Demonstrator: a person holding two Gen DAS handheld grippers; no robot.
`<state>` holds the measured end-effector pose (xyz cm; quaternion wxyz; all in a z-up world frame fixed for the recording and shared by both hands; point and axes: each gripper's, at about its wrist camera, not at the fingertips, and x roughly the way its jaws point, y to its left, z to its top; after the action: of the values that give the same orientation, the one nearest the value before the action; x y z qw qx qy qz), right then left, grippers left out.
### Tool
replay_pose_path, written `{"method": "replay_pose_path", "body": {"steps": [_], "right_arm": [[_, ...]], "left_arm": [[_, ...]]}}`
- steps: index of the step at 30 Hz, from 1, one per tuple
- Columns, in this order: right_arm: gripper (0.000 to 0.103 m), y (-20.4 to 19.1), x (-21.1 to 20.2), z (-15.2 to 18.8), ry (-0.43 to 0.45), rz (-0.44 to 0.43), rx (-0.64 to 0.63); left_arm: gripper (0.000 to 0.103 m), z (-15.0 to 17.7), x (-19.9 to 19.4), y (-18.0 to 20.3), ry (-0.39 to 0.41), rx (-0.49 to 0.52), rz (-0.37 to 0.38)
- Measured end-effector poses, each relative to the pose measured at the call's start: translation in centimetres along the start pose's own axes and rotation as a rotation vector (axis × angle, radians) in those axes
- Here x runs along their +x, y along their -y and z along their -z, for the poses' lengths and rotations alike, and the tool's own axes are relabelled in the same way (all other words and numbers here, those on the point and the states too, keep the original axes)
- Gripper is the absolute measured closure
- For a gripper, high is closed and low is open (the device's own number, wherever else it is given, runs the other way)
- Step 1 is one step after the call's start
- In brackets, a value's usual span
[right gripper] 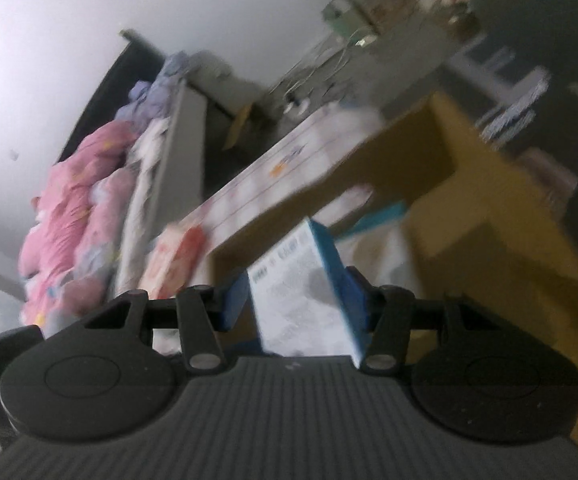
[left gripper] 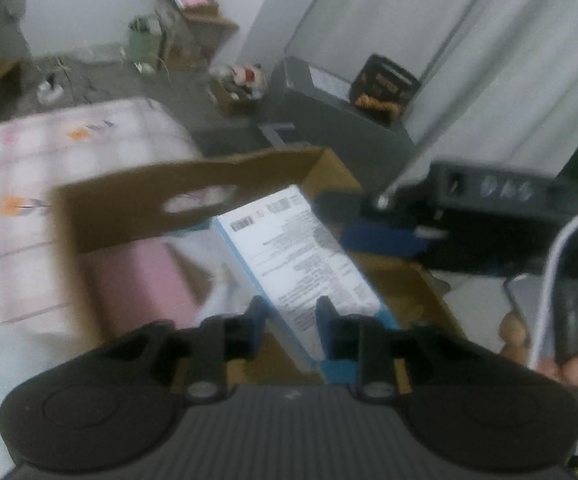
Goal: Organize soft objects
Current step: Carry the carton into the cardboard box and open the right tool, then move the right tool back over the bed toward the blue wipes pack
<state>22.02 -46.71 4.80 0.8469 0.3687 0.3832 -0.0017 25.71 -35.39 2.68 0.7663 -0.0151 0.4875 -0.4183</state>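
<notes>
My right gripper [right gripper: 297, 286] is shut on a white box with blue edges and printed text [right gripper: 309, 304], held over an open cardboard carton [right gripper: 469, 208]. The left wrist view shows the same white box [left gripper: 305, 256] slanting above the carton [left gripper: 129, 208], whose flap has a handle cut-out. My left gripper [left gripper: 291, 310] hovers just in front of the box's near end, its jaws a narrow gap apart and nothing between them. A pink soft item [left gripper: 141, 280] and a white one [left gripper: 217, 284] lie inside the carton. Both views are blurred.
A bed with a white patterned sheet [left gripper: 49, 160] lies left of the carton, with a pink quilt [right gripper: 73, 208] and a pink-and-white pack [right gripper: 173, 264] on it. Behind stand a grey case [left gripper: 329, 128], a black bag [left gripper: 385, 84] and a cluttered shelf [left gripper: 193, 20]. A hand [left gripper: 569, 364] shows at right.
</notes>
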Motion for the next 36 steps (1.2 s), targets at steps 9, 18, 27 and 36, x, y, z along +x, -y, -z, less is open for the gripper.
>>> {"method": "replay_pose_path", "body": {"steps": [9, 18, 27, 36], "right_arm": [[0.053, 3.6, 4.2, -4.5, 0.057, 0.123, -0.109], [0.053, 5.7, 0.9, -1.4, 0.014, 0.064, -0.068], [0.054, 4.9, 3.0, 4.4, -0.229, 0.137, -0.108], [0.056, 5.5, 8.1, 4.7, -0.282, 0.294, -0.111]], "left_arm": [[0.076, -1.5, 9.6, -0.8, -0.113, -0.040, -0.077], [0.046, -1.2, 2.7, -2.1, -0.080, 0.027, -0.200], [0.014, 0.4, -7.4, -4.8, 0.013, 0.015, -0.280], [0.009, 3.8, -12.9, -8.3, 0.076, 0.011, -0.333]]}}
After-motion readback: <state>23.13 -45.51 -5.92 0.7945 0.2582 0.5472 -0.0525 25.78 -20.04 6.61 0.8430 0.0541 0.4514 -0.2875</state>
